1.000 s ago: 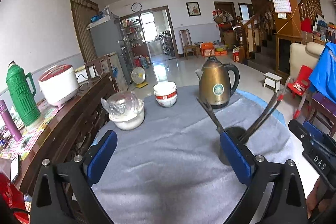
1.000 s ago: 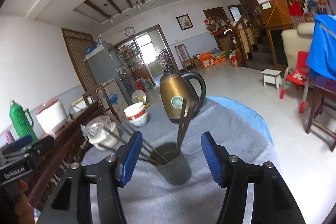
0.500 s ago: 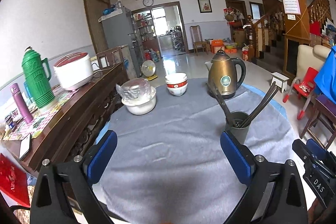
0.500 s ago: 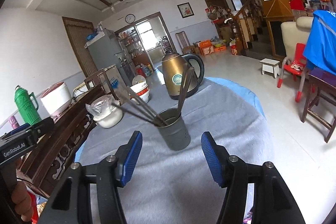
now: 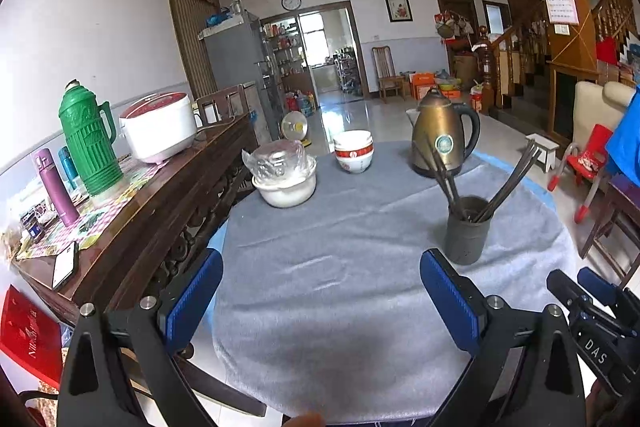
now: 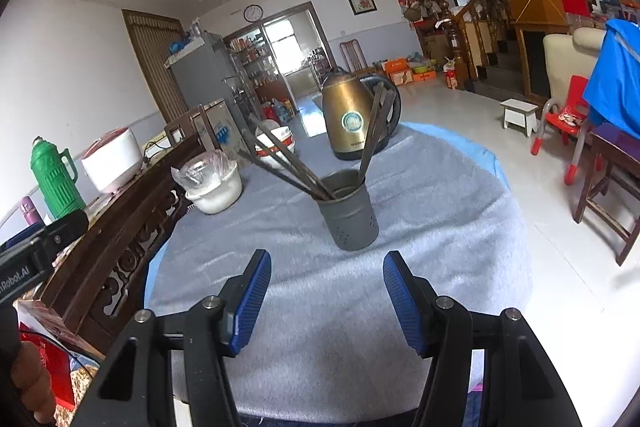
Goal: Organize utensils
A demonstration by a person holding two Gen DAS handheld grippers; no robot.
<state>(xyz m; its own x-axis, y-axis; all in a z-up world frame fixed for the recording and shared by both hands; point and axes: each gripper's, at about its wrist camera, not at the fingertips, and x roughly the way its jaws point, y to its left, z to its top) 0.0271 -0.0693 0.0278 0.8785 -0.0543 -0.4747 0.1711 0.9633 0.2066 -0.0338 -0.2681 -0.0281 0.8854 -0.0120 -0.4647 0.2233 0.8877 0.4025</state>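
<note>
left wrist view looks over a round worktop (image 5: pixel 360 291) draped in a grey cloth. the left gripper (image 5: pixel 320 291) hangs above the near part of the cloth, its jaws spread wide with nothing between the blue pads. the utensil holder (image 5: pixel 467 230), a dark grey cup, stands upright on the cloth beyond the right-hand pad and clear of it. dark utensils (image 5: pixel 508 183) fan out of it, some leaning left, some right. farther back stands a brass-coloured kettle (image 5: pixel 440 135); to its left sit stacked bowls (image 5: pixel 353 151) with a red band, and a white pot (image 5: pixel 286 183) with clear plastic over its top. the right gripper (image 5: pixel 592 303) shows at the lower right edge of this view.

right wrist view has the holder (image 6: pixel 350 215) straight ahead of the right gripper (image 6: pixel 326 291), past the tips and not touched. its jaws stand apart and hold nothing. perforations show low on the cup's wall. the utensils (image 6: pixel 280 163) lean in two bunches, one to the left, one toward the kettle (image 6: pixel 350 119).

along the left runs a dark wooden sideboard (image 5: pixel 168 203) bearing a green thermos (image 5: pixel 89 143) and a white rice cooker (image 5: pixel 158 131).
</note>
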